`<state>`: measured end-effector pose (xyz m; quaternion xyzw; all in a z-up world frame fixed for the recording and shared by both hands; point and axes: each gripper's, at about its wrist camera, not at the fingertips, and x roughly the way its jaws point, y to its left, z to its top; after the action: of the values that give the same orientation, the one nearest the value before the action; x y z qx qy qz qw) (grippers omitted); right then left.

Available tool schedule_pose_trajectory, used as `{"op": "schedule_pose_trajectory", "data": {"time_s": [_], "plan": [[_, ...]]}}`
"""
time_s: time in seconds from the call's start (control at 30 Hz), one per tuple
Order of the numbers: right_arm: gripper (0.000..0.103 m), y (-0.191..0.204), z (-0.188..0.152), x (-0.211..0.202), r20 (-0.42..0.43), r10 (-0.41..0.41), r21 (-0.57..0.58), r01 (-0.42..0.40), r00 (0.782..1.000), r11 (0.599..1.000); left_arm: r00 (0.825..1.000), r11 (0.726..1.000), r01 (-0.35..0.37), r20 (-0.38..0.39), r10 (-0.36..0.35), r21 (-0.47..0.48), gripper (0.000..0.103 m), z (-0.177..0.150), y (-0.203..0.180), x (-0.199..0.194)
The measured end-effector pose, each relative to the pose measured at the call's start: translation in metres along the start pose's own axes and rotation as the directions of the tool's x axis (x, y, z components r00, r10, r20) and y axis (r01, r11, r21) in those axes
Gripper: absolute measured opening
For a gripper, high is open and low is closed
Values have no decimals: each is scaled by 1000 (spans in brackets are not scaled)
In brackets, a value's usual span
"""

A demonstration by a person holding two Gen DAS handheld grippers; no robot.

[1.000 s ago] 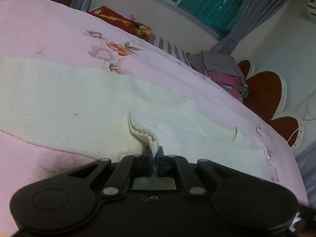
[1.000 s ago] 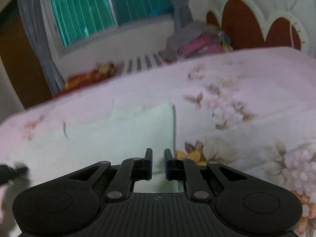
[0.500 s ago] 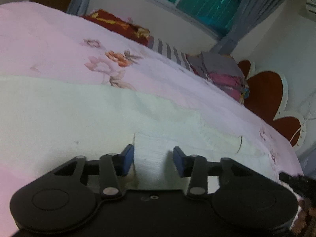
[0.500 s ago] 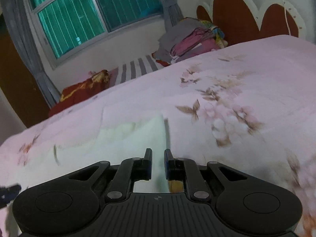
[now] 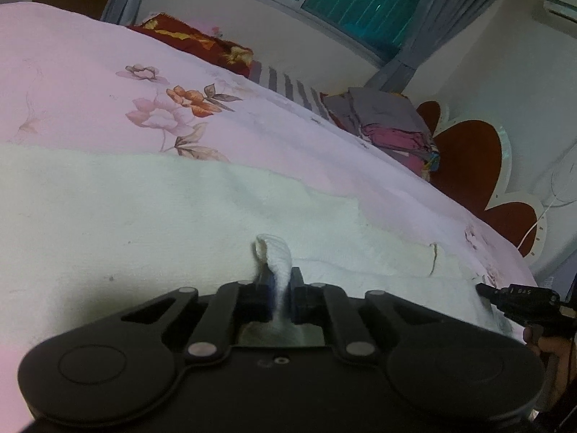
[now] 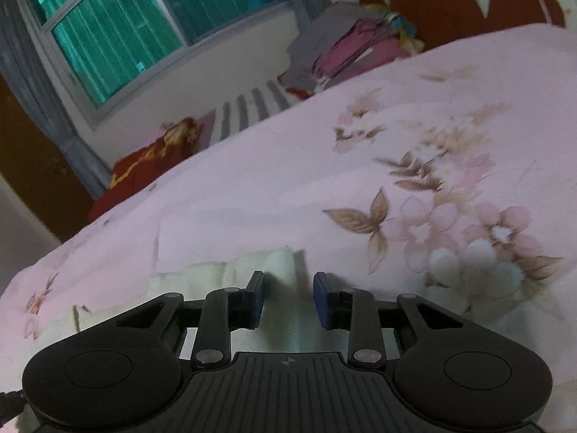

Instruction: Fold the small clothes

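A cream-white cloth (image 5: 151, 223) lies spread flat on the pink floral bedsheet (image 5: 79, 83). My left gripper (image 5: 279, 288) is shut on a pinched-up fold of that cloth, which sticks up between the jaws. In the right wrist view my right gripper (image 6: 288, 297) is open over the cloth's far right edge (image 6: 277, 263), with the cloth's corner between the jaws. The right gripper's tip also shows in the left wrist view (image 5: 519, 299) at the cloth's right end.
A pile of grey and pink clothes (image 5: 389, 126) sits at the far side of the bed by the red headboard (image 5: 468, 158). A red pillow (image 5: 194, 43) and striped fabric (image 5: 288, 86) lie along the window wall. The flowered sheet (image 6: 450, 198) extends right.
My left gripper closed again and now pinches a fold of the cloth. My right gripper opened from shut and moved down to the cloth's right edge.
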<state>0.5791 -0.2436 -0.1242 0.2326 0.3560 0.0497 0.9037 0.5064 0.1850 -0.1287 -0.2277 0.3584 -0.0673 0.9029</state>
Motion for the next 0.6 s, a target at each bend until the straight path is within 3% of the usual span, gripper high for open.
{"op": "schedule_pose_trajectory", "data": {"time_s": [0.03,0.1,0.2,0.3,0.33,0.37,0.4,0.43,0.5,0.6], "plan": [[4,3,-1,0,-5,6,-34,-6,1000,999,1000,1000,-6,16,6,8,6,-1,0,-2],[4,10,-1,-2,11,-56,-107,56,998,993,1000,999,-19,22,18,39,6,-4,-2,-3],[4,9,-7,-1,31,-109,-121,112,994,986,1000,999,-21,16,20,40,7,-3,-2,-1],[6,19,-9,-2,36,-148,-153,152,988,976,1000,999,-21,1,21,41,15,0,-1,-4],[12,19,-9,-4,37,-153,-141,157,987,978,999,999,-32,8,32,38,24,1,0,-9],[35,21,-9,-9,62,-187,-139,194,980,971,997,996,-71,37,69,55,38,2,-4,-17],[40,25,-10,-18,109,-212,-149,227,971,962,990,988,-120,83,112,95,46,2,-13,-25],[40,29,-13,-30,147,-192,-166,215,970,962,984,982,-143,121,128,126,59,0,-22,-29],[40,43,-19,-39,119,-106,-213,129,987,969,990,979,-89,122,68,182,61,-2,-47,-26],[40,91,-48,-34,-2,60,-394,-56,998,918,999,950,-38,42,26,309,63,-11,-91,-1]]}}
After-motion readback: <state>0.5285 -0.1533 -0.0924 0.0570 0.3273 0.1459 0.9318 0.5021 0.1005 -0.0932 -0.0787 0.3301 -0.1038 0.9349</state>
